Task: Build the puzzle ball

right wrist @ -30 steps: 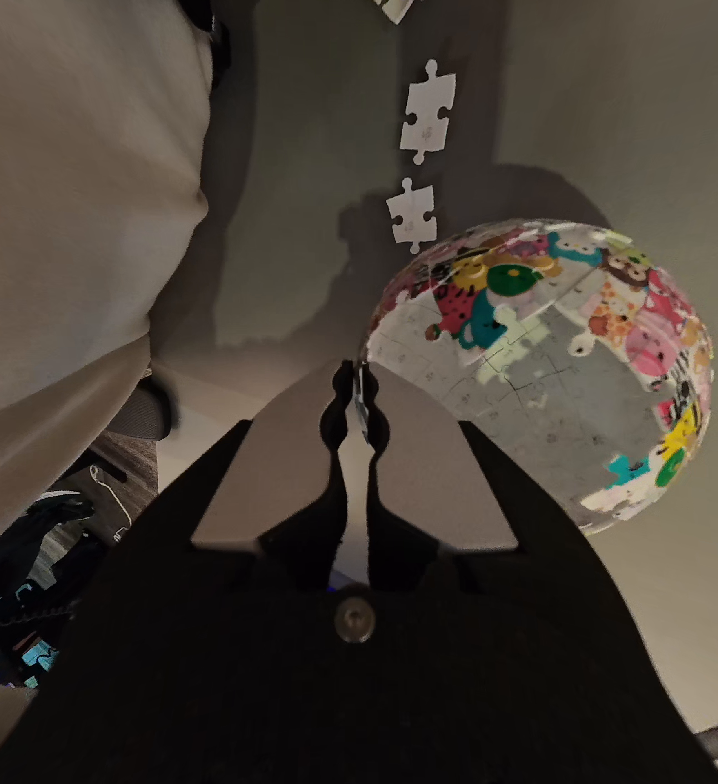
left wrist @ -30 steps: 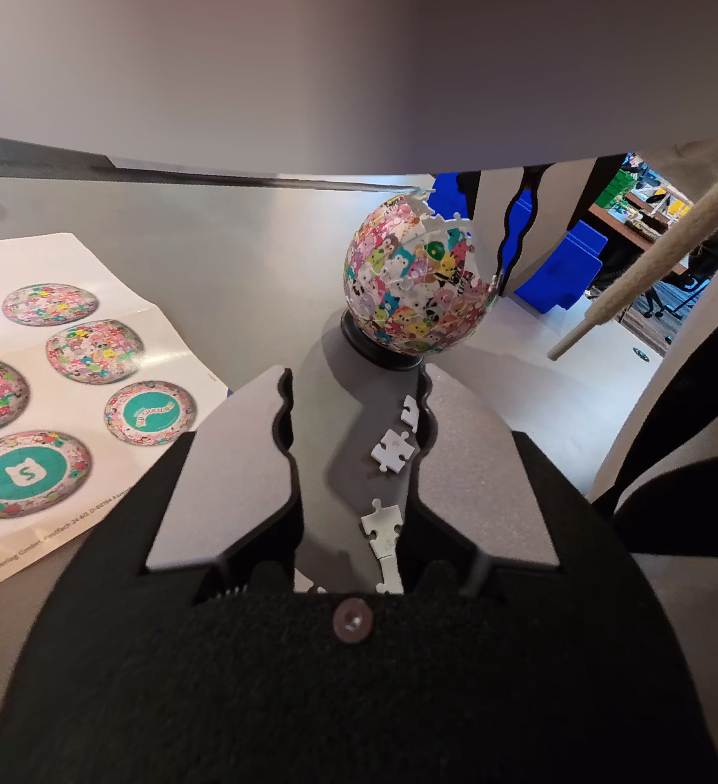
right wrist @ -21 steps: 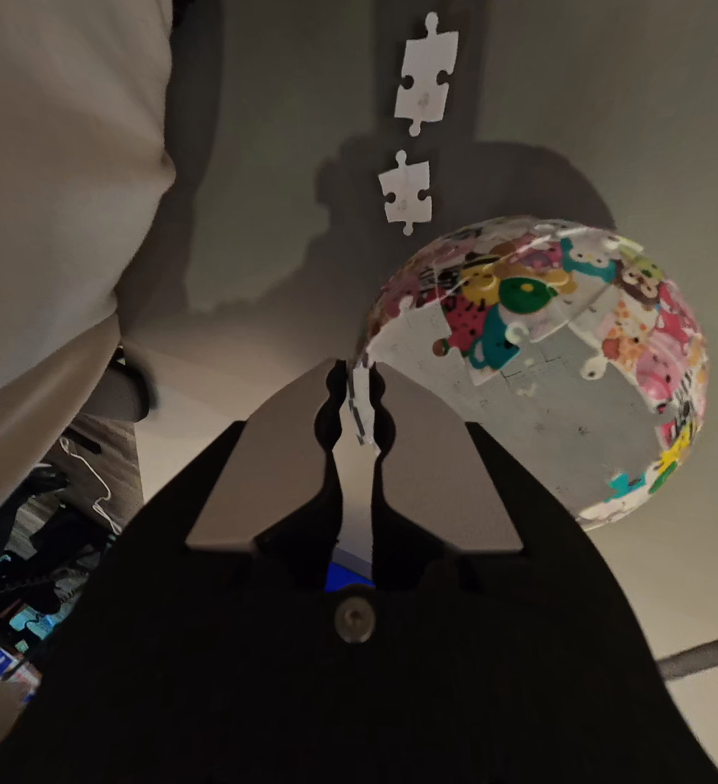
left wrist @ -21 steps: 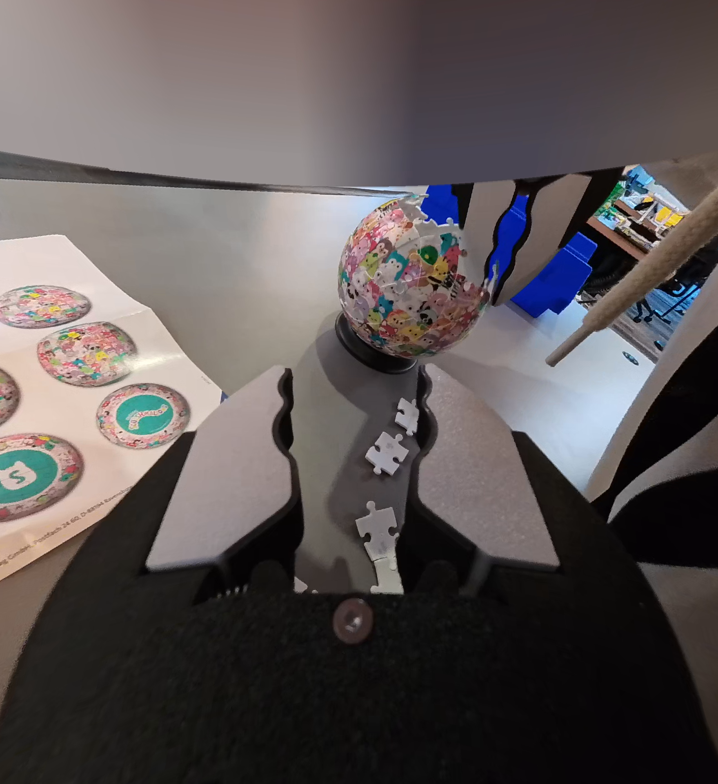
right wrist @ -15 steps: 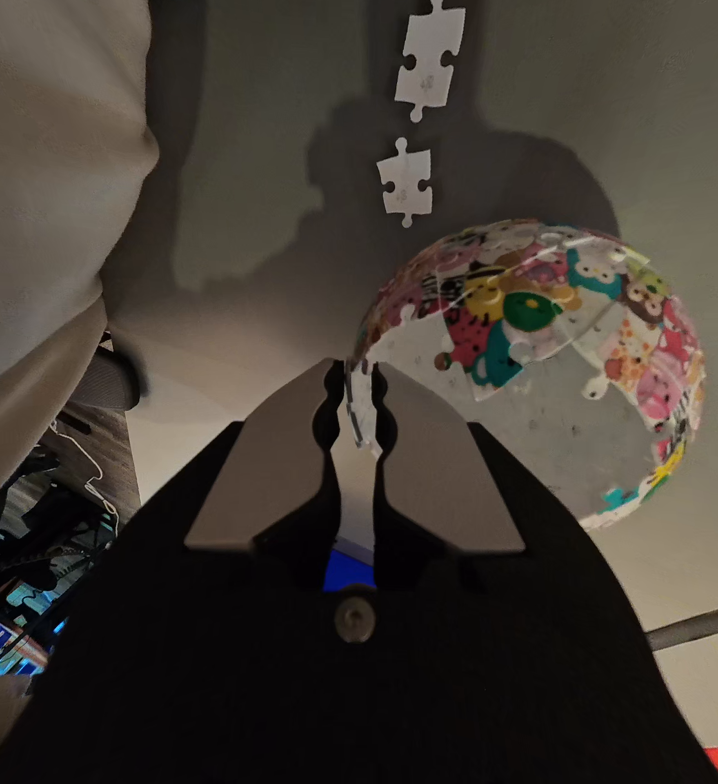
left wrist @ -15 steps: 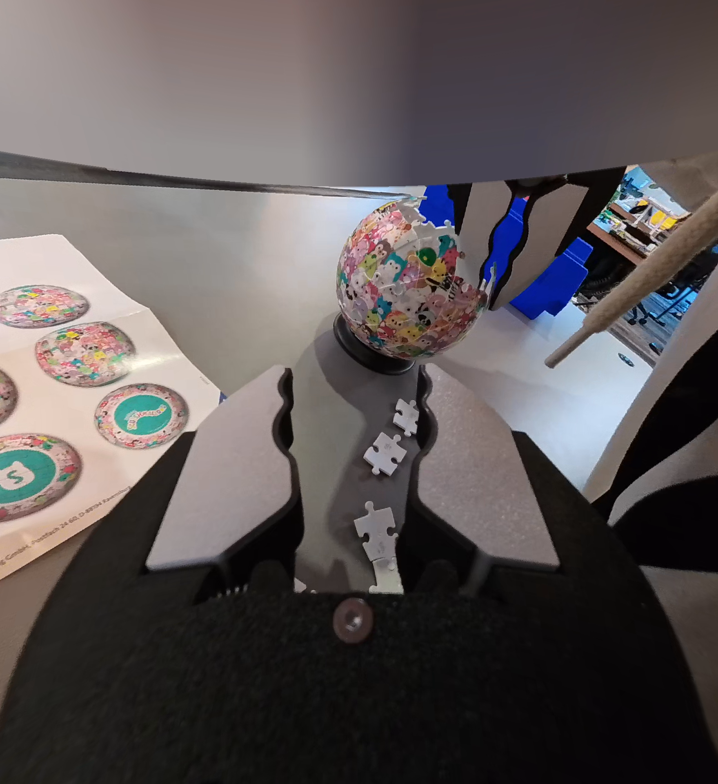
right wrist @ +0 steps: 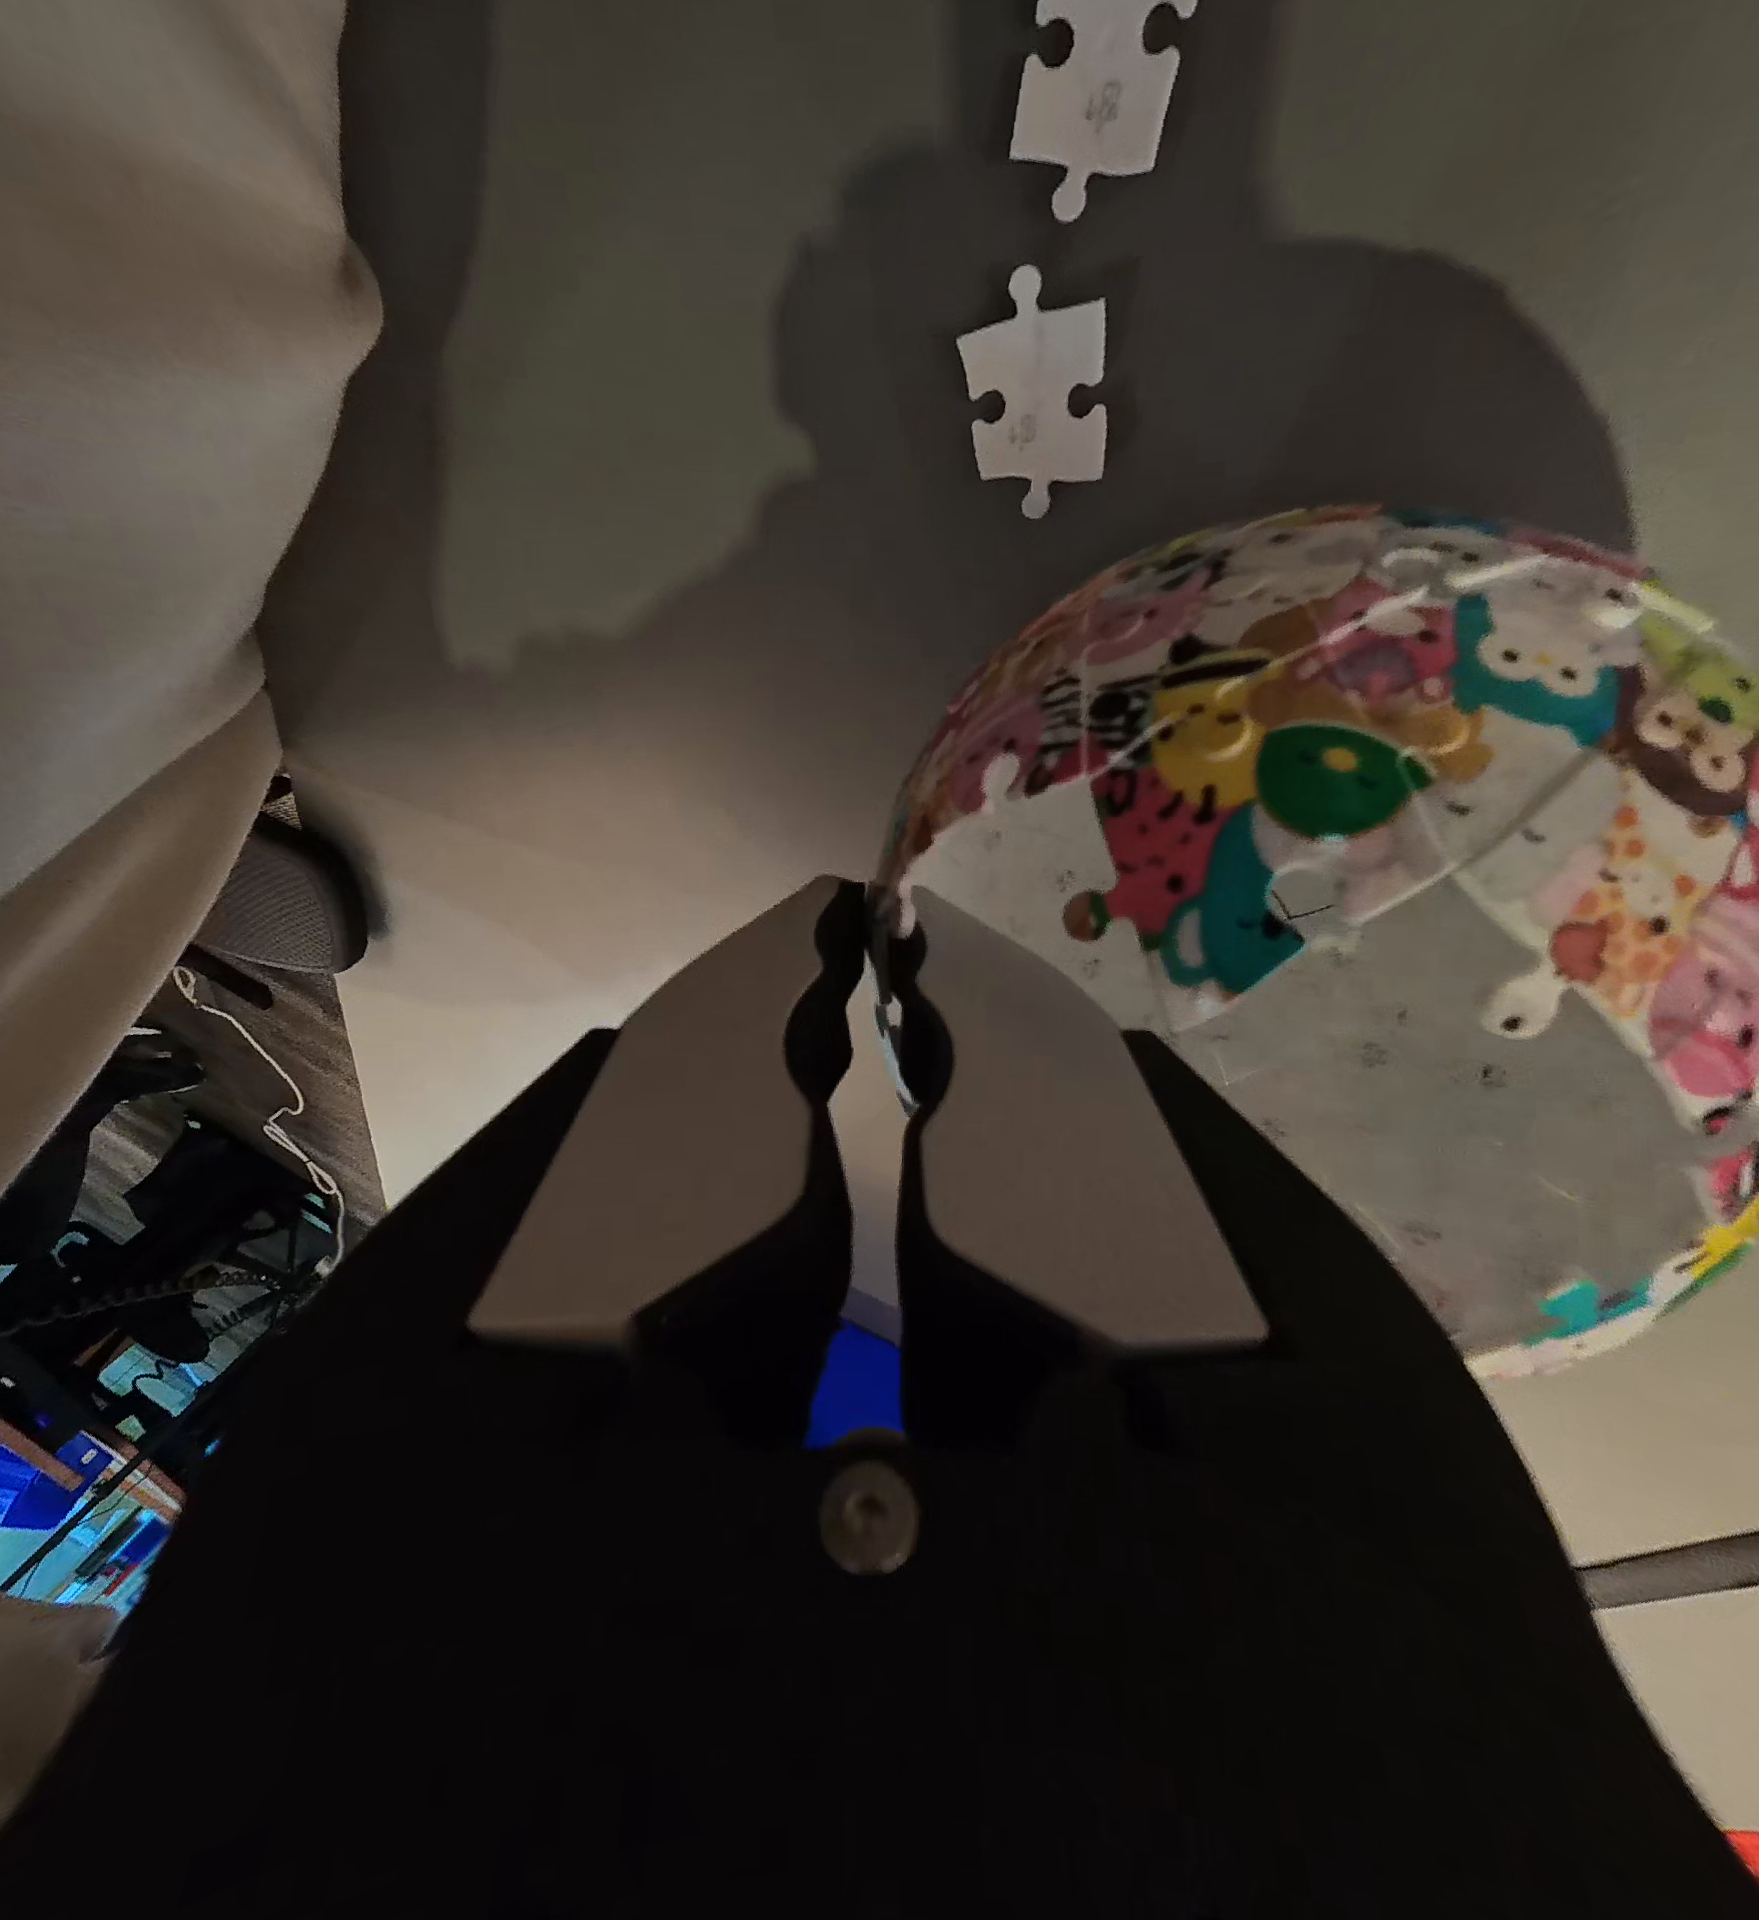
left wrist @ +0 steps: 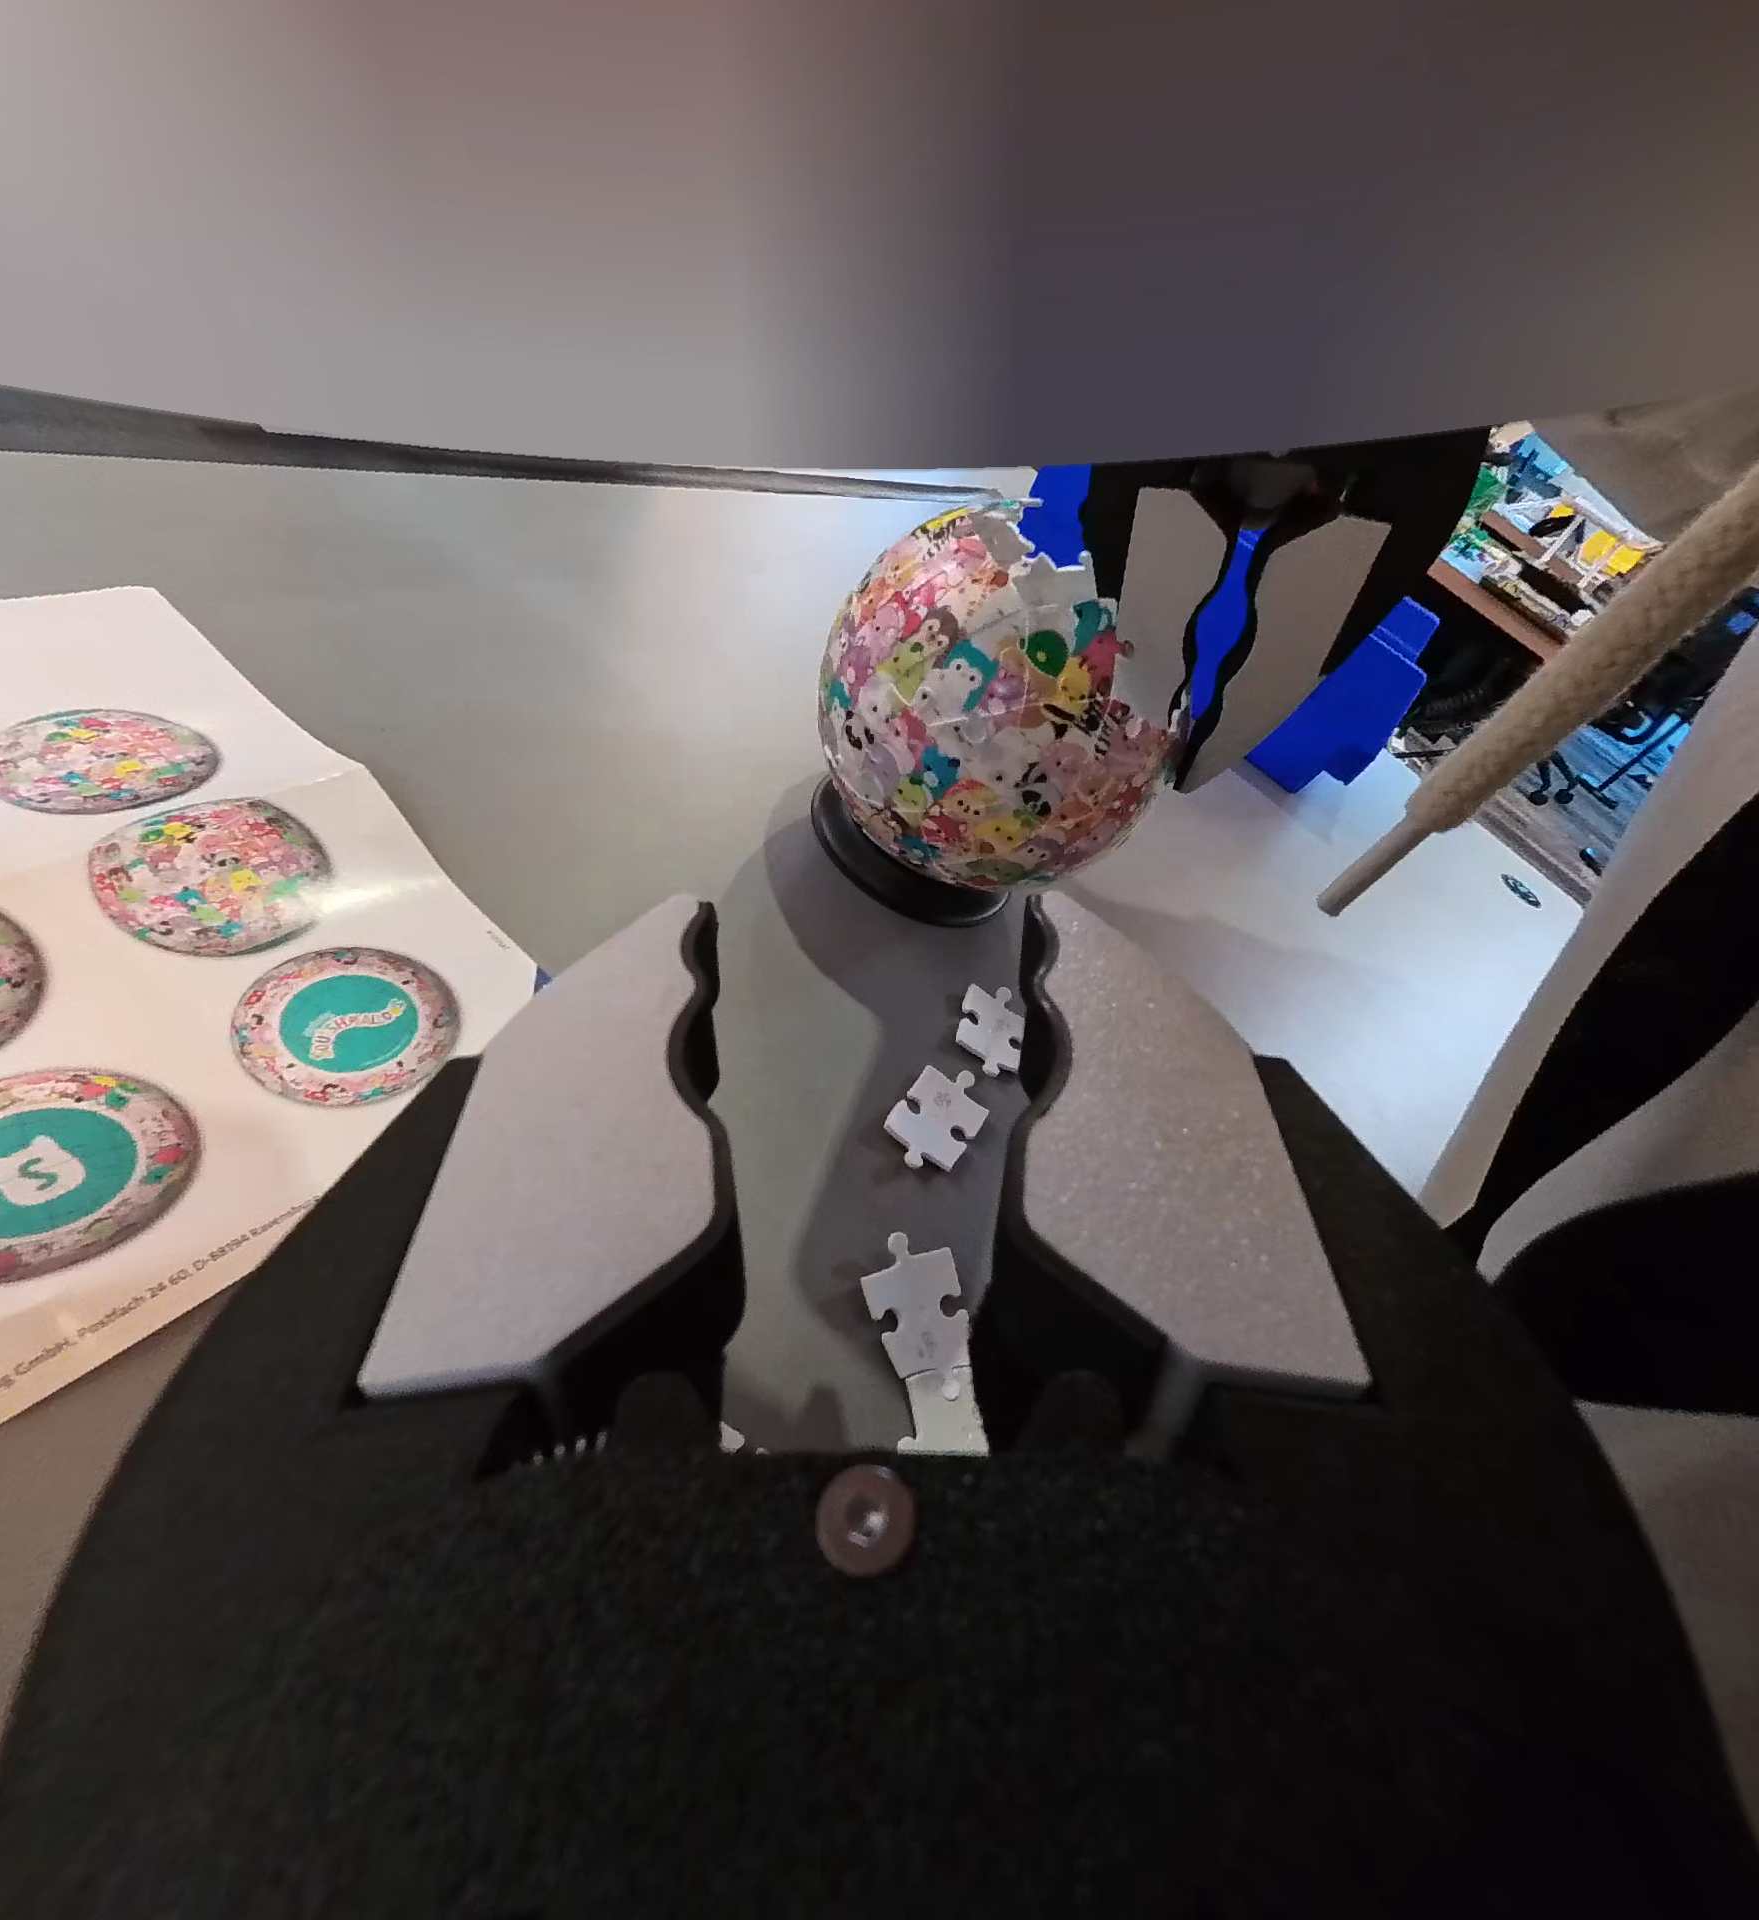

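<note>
The left gripper (left wrist: pixel 870 1023) hovers wide open and empty over loose white pieces (left wrist: pixel 935 1117) lying face down on the table (left wrist: pixel 563 644). Beyond them the ball (left wrist: pixel 994 717) sits on its black stand (left wrist: pixel 901 883), mostly built, its top gap unfilled. The right gripper (right wrist: pixel 880 935) pinches one piece (right wrist: pixel 887 1023) at the ball's open rim.

Grey surface (left wrist: pixel 563 665), printed sheet (left wrist: pixel 262 790) lying flat at its left, blue bins (left wrist: pixel 1374 686) beyond the far edge, pale drawstring (left wrist: pixel 1581 665) hanging at the right, beige garment (right wrist: pixel 96 499).
</note>
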`<act>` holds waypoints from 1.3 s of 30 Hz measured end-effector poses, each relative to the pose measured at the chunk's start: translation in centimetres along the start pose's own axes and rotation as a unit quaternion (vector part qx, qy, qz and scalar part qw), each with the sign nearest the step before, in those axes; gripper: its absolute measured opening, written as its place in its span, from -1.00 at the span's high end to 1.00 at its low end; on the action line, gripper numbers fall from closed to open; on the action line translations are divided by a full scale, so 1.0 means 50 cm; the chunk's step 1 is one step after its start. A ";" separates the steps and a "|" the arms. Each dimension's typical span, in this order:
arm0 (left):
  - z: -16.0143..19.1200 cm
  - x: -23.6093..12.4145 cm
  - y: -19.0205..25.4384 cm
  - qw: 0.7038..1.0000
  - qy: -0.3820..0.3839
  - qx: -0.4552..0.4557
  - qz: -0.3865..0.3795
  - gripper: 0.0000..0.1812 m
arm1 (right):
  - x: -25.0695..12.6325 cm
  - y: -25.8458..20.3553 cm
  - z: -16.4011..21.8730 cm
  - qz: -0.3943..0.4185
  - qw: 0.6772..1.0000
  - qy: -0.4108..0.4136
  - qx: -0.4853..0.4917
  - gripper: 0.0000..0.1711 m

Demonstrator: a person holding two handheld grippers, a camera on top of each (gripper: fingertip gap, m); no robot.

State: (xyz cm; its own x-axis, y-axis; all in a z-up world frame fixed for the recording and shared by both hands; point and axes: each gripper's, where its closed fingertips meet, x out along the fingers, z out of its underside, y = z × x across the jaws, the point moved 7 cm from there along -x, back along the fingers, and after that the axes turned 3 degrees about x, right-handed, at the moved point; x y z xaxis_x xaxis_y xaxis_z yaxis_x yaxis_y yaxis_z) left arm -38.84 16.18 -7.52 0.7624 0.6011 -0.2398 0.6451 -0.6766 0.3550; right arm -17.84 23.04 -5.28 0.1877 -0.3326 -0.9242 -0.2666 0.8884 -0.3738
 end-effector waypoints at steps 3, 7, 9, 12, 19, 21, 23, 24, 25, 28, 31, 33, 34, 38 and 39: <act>-0.001 -0.001 0.001 1.000 0.001 -0.001 0.001 0.40 | 0.000 0.001 -0.001 -0.003 1.000 0.000 0.003 0.96; -0.003 -0.002 0.002 1.000 0.004 0.001 -0.001 0.40 | 0.000 0.001 -0.002 -0.003 1.000 -0.002 0.000 0.97; -0.004 -0.004 0.002 1.000 0.005 0.001 0.000 0.40 | 0.000 0.001 -0.003 -0.002 1.000 -0.002 -0.001 0.97; -0.004 -0.004 0.003 1.000 0.005 0.001 0.000 0.40 | -0.001 0.003 -0.004 0.002 1.000 0.000 0.007 0.97; -0.003 -0.004 0.005 1.000 0.004 -0.001 0.002 0.40 | -0.001 0.003 -0.004 -0.001 1.000 -0.002 0.007 0.96; -0.004 -0.005 0.005 1.000 0.005 0.000 0.001 0.40 | -0.001 0.004 -0.004 -0.003 1.000 -0.003 0.008 0.96; -0.004 -0.005 0.005 1.000 0.005 0.000 0.000 0.40 | -0.002 0.005 -0.004 0.001 1.000 -0.004 0.004 0.97; -0.004 -0.005 0.005 1.000 0.005 0.000 0.001 0.40 | -0.003 0.004 -0.004 0.002 1.000 -0.005 0.004 0.97; -0.005 -0.005 0.005 1.000 0.005 0.001 0.001 0.40 | -0.002 0.004 -0.004 0.001 1.000 -0.006 0.003 0.97; -0.007 -0.006 0.006 1.000 0.006 0.001 0.001 0.40 | -0.005 0.007 -0.006 0.010 1.000 0.004 0.010 0.97; -0.007 -0.004 0.007 1.000 0.004 0.002 0.002 0.39 | -0.011 0.009 0.003 0.017 0.999 0.010 0.031 0.81; -0.007 -0.004 0.008 1.000 0.003 0.002 0.002 0.39 | -0.016 0.007 0.011 0.038 0.998 0.013 0.037 0.69; -0.008 -0.003 0.008 1.000 0.003 0.001 0.002 0.39 | -0.020 0.004 0.013 0.046 0.998 0.019 0.038 0.68; -0.008 -0.003 0.009 1.000 0.004 0.001 0.003 0.39 | -0.049 -0.004 0.028 0.089 0.994 0.040 0.039 0.64; -0.007 -0.003 0.010 1.000 0.004 0.000 0.004 0.40 | -0.055 -0.005 0.033 0.091 0.994 0.043 0.039 0.65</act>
State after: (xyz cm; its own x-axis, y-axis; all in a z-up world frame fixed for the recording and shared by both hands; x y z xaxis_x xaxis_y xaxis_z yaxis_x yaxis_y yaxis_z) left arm -38.65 15.92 -7.00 0.7672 0.5988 -0.2301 0.6389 -0.6812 0.3574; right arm -16.72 24.24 -2.51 0.0615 -0.1875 -0.9803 -0.2140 0.9569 -0.1965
